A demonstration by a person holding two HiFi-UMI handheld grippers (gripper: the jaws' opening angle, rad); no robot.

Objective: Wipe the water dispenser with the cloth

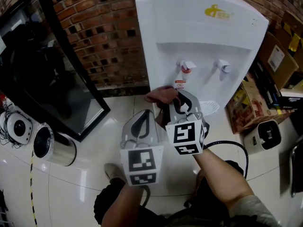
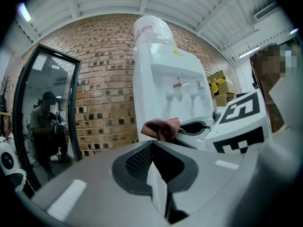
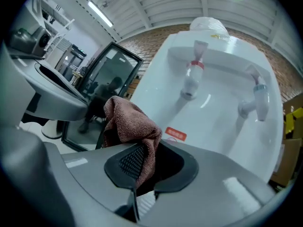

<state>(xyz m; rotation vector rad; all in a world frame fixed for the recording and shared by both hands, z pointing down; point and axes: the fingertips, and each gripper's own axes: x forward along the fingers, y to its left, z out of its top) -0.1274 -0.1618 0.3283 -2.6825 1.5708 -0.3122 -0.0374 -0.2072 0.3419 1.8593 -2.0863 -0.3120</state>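
My right gripper (image 1: 174, 102) is clamped on the cloth (image 1: 161, 94). In the right gripper view the jaws pinch a fold of the brown cloth (image 3: 130, 122), and the rest bunches up above the right gripper (image 3: 141, 167). My left gripper (image 1: 144, 118) holds nothing. In the left gripper view its jaws are pressed together with nothing between them, and the left gripper (image 2: 152, 151) points level toward the dispenser (image 2: 163, 74).

The dispenser (image 1: 203, 27) is white and stands on the floor (image 1: 85, 178) against the brick wall (image 1: 104, 32). From the head view the cloth hangs in front of the dispenser's front panel, at its left edge. It sits just below the red tap (image 1: 185, 66) and beside the small red sticker (image 1: 180, 84). I cannot tell whether the cloth touches the panel. The blue tap (image 1: 222, 65) is farther right, and the drip tray (image 1: 211, 107) lies below it, just right of my right gripper.

The left gripper sits just left of the right one and a little behind it. From the left gripper view the cloth (image 2: 161, 128) shows just above the left gripper's tips, with the right gripper (image 2: 236, 122) beside it.

A glass door (image 1: 61, 79) leans at the wall's left end, and a steel bin (image 1: 54, 145) lies on the floor near it. Boxes (image 1: 246, 105) sit at the dispenser's right side.
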